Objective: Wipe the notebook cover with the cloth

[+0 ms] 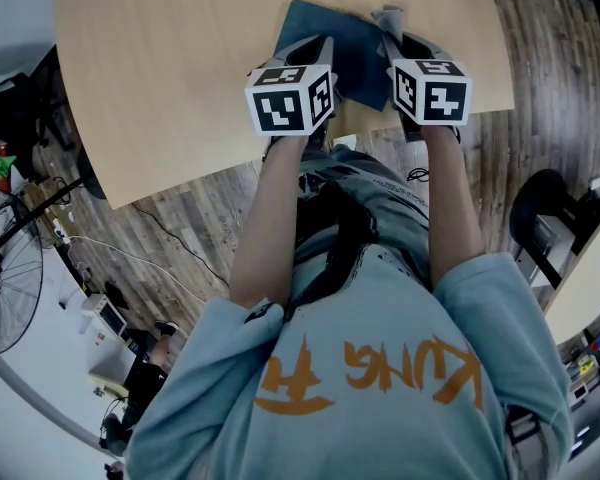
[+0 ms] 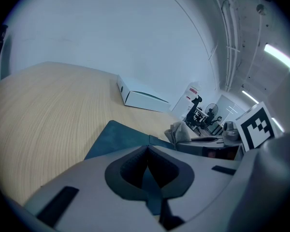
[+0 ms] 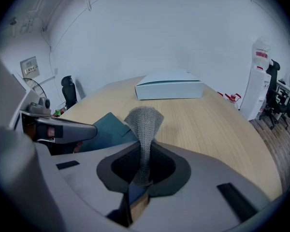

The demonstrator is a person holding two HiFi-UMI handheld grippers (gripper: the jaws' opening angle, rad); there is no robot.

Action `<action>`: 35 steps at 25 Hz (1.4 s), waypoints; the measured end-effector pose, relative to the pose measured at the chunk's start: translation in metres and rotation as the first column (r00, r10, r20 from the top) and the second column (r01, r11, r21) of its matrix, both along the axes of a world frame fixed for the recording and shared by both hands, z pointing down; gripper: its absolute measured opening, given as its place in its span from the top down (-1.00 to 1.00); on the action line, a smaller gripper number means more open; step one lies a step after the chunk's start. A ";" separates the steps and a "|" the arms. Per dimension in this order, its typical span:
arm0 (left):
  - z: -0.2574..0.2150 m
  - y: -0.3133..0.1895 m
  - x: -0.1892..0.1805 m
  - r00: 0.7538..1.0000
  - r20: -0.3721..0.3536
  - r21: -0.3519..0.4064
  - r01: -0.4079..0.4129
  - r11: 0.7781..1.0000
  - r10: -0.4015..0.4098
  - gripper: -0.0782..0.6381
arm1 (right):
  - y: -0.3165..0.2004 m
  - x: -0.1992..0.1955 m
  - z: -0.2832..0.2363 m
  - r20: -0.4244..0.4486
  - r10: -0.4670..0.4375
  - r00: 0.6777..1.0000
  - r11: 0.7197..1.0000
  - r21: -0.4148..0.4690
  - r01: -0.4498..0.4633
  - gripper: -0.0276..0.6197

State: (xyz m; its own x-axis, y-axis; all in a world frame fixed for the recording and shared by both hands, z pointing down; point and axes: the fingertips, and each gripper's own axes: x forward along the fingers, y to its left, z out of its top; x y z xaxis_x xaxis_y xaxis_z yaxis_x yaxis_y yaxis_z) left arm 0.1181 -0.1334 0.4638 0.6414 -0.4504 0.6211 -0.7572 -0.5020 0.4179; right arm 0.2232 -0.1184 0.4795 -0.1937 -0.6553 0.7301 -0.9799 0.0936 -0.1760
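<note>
Notebook (image 1: 355, 58): dark teal cover, flat on the wooden table (image 1: 160, 68), directly under the tips of both grippers.

Left gripper (image 1: 323, 40): jaws together, pads meeting at the tip. In its own view (image 2: 147, 151) nothing sits between the pads. Teal shows through the gap behind them, which is the notebook (image 2: 118, 139) below. The tip is over the part of the cover nearest the person. Contact with the cover cannot be confirmed. Marker cube (image 1: 290, 98) sits behind the jaws, toward the person.

Right gripper (image 1: 398, 40): jaws clamped on the cloth (image 3: 144, 122), a grey knitted fabric. In its own view (image 3: 144, 168) the cloth stands up from between the pads and flares out ahead of the tips. The notebook (image 3: 104, 127) lies ahead and to the left of these jaws. A strip of blue and bare wood shows through the gap beneath them. Marker cube (image 1: 432, 90) sits behind these jaws.

The two grippers are side by side and close together. The left gripper view shows the cloth (image 2: 176, 132) just to its right.

White flat box (image 3: 169, 88): on the table well ahead of both grippers, apart from the notebook, also seen ahead of the left gripper (image 2: 140, 96).
</note>
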 end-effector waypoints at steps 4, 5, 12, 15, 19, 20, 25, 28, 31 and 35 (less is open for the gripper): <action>0.001 0.004 0.006 1.000 0.002 -0.002 -0.008 1.000 0.008 0.73 | 0.005 0.007 0.000 0.000 0.008 1.000 1.000 -0.004 -0.008 0.82; 0.001 0.005 0.007 1.000 0.003 -0.002 -0.009 1.000 0.009 0.73 | 0.006 0.008 0.000 0.001 0.009 1.000 1.000 -0.004 -0.009 0.82; -0.001 0.017 0.018 1.000 0.003 0.000 -0.024 1.000 0.024 0.73 | 0.020 0.020 -0.002 -0.001 0.027 1.000 1.000 -0.003 -0.027 0.82; -0.002 0.022 0.022 1.000 0.000 0.002 -0.029 1.000 0.029 0.73 | 0.025 0.026 -0.002 -0.010 0.037 0.999 0.999 -0.011 -0.038 0.82; -0.007 0.030 0.028 0.999 -0.002 0.010 -0.037 0.999 0.037 0.73 | 0.034 0.038 -0.008 -0.024 0.062 0.998 0.998 -0.011 -0.062 0.82; -0.008 0.031 0.029 0.999 -0.003 0.013 -0.037 0.999 0.037 0.73 | 0.036 0.041 -0.009 -0.027 0.066 0.997 0.998 -0.008 -0.066 0.82; -0.019 0.035 0.032 0.999 -0.019 0.042 -0.028 0.999 0.028 0.73 | 0.042 0.047 -0.021 -0.037 0.072 0.997 0.997 0.022 -0.072 0.82; -0.033 0.030 0.027 0.999 -0.035 0.076 -0.005 0.997 0.008 0.73 | 0.039 0.047 -0.034 -0.046 0.069 0.997 0.996 0.056 -0.066 0.82; -0.054 0.022 0.015 0.998 -0.055 0.112 0.042 0.993 -0.036 0.73 | 0.034 0.041 -0.053 -0.049 0.051 0.997 0.994 0.097 -0.046 0.82; -0.082 0.013 0.007 0.994 -0.083 0.167 0.081 0.983 -0.068 0.73 | 0.026 0.036 -0.081 -0.061 0.038 0.997 0.985 0.172 -0.027 0.82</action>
